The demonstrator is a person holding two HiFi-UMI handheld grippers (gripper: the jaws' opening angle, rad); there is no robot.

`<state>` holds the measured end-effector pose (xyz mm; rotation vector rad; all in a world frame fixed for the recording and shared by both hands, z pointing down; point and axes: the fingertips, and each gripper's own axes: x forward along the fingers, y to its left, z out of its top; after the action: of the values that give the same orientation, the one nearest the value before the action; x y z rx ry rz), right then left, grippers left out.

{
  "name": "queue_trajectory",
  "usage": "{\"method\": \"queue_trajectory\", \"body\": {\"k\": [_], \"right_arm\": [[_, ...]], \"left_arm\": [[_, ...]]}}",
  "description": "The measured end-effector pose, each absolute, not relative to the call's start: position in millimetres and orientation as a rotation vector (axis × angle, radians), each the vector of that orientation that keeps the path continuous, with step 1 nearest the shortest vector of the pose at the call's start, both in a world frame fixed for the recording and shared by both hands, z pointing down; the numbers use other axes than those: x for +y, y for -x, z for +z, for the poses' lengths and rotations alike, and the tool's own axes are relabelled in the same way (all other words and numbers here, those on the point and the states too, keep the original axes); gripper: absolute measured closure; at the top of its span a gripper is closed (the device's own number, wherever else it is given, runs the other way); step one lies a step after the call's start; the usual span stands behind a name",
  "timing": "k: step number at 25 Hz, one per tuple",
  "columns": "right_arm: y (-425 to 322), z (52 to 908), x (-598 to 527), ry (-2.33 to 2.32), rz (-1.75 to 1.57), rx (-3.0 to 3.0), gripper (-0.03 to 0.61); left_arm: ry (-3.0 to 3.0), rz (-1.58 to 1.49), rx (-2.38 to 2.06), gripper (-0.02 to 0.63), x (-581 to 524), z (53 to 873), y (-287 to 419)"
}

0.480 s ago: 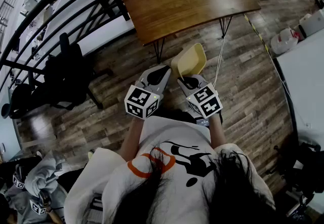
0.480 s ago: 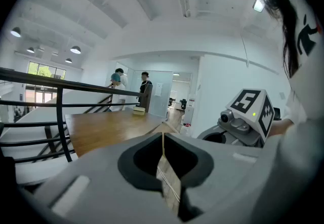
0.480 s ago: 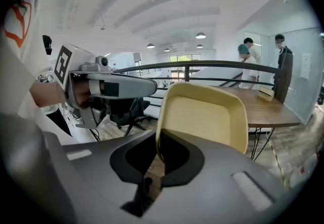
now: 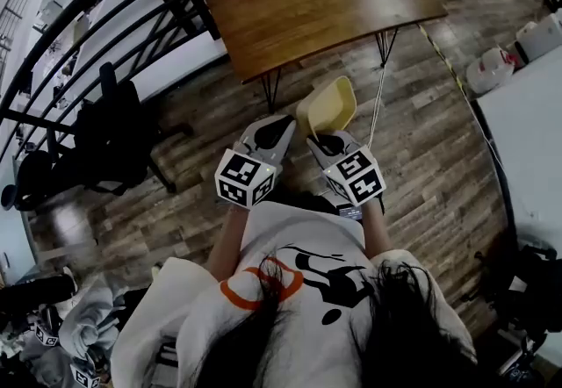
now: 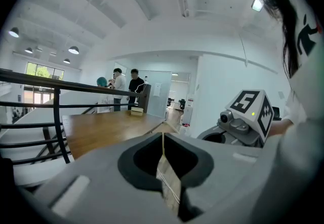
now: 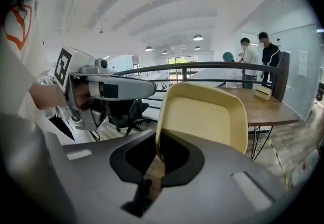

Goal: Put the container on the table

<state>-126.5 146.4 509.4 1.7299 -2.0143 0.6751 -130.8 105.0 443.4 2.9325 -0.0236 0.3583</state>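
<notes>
Short of the table (image 4: 316,0), right gripper (image 4: 318,136) clamps the empty yellow container (image 4: 330,105); left gripper (image 4: 279,125) closed on nothing

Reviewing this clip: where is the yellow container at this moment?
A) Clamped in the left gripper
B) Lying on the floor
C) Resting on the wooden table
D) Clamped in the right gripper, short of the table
D: the right gripper has its jaws shut on the rim of the yellow container, which is held above the floor, short of the wooden table.
</notes>
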Motion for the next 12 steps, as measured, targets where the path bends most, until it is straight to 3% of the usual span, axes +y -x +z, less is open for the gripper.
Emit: {"method": "queue_trajectory", "body": {"k": [12], "right_arm": [[116,512,148,-1.761,0.704,-2.029,0.543]], "left_arm": [[-2.948,0.395,0.012,0.614,113,445,123]]}}
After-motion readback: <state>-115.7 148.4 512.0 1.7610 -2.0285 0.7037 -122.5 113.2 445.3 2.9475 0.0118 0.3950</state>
